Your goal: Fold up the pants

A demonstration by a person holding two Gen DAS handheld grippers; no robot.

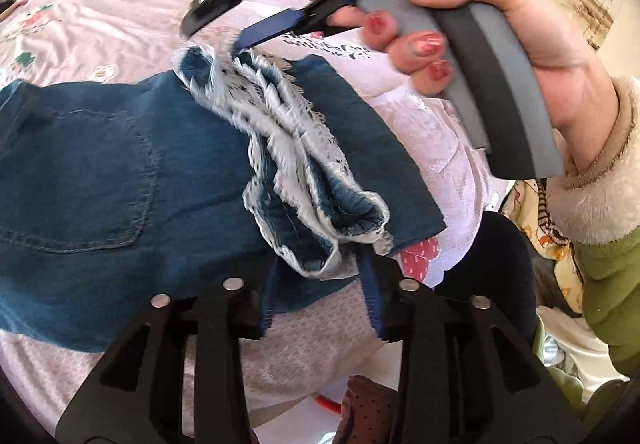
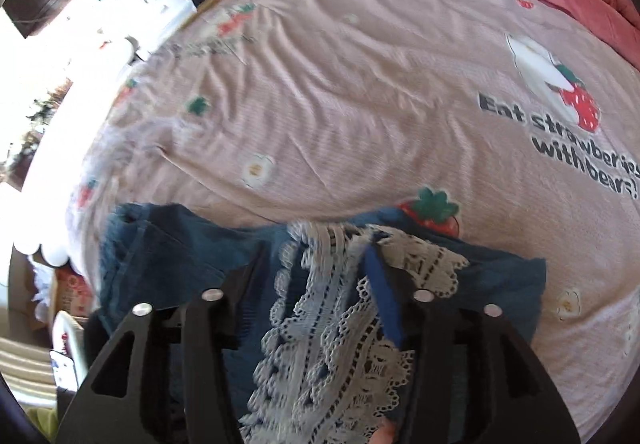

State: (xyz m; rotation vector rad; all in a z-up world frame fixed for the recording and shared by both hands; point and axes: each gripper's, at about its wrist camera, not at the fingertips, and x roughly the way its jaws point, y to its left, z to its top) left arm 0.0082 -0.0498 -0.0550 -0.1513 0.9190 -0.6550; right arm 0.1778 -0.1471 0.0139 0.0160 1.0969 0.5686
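**Lace-hemmed jeans doubled over on the bedspread**

The denim pants (image 1: 120,172) lie on the pink strawberry-print bedspread (image 1: 80,28), their lace-trimmed leg hems (image 1: 288,148) folded back over the seat near a back pocket (image 1: 100,180). The left gripper (image 1: 324,284) hovers at the near end of the hems, jaws apart, with a hem edge just between the blue pads but apparently not pinched. The right gripper (image 2: 320,296), held in a person's hand (image 1: 500,44), also has its jaws apart, lace lying between them without being clamped.

Denim like this should be fairly heavy and limp, and will probably hold a crease once pressed. The lace looks delicate and likely to snag, so gripping the denim just behind the trim seems safer. The waistband is cut off at the frame edge. Motion blur softens the lace, and the layers beneath cannot be counted.
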